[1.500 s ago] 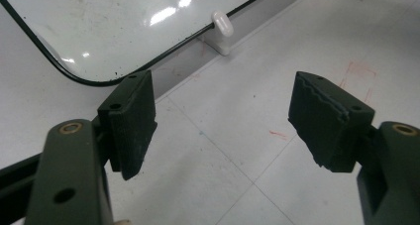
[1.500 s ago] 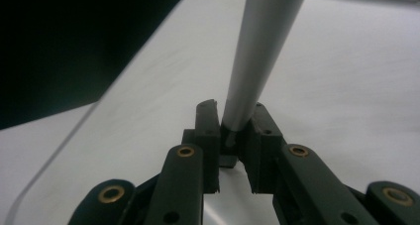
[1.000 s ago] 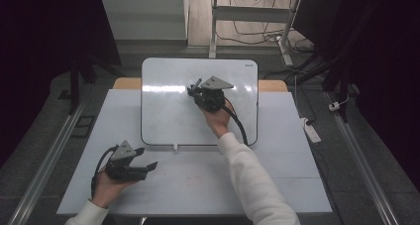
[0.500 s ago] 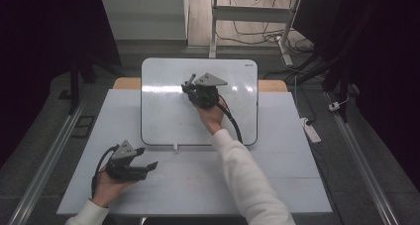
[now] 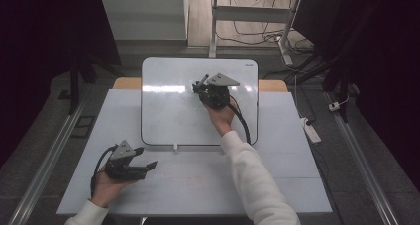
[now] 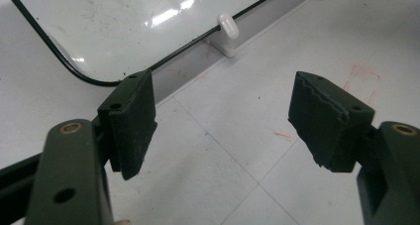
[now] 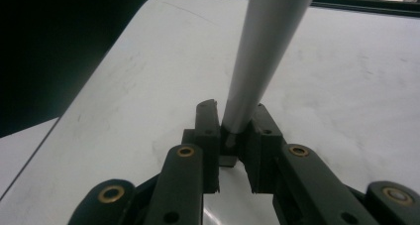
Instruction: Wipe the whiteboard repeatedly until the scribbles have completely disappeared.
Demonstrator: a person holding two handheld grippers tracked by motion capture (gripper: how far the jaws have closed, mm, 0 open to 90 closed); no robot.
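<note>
While the right gripper (image 7: 233, 136) is clamped on the marker (image 7: 265, 46) over the whiteboard (image 5: 168, 106), keep its tip square and pressure light — left gripper (image 6: 223, 121) idles, jaws apart.

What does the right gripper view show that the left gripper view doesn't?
The right gripper view shows the right gripper shut on a grey pen, held over the whiteboard.

The left gripper view shows the left gripper with jaws wide apart and nothing between them, above the table, plus a small white clip at the whiteboard's lower edge.

Both share the whiteboard's glossy white surface, faintly smudged.
</note>
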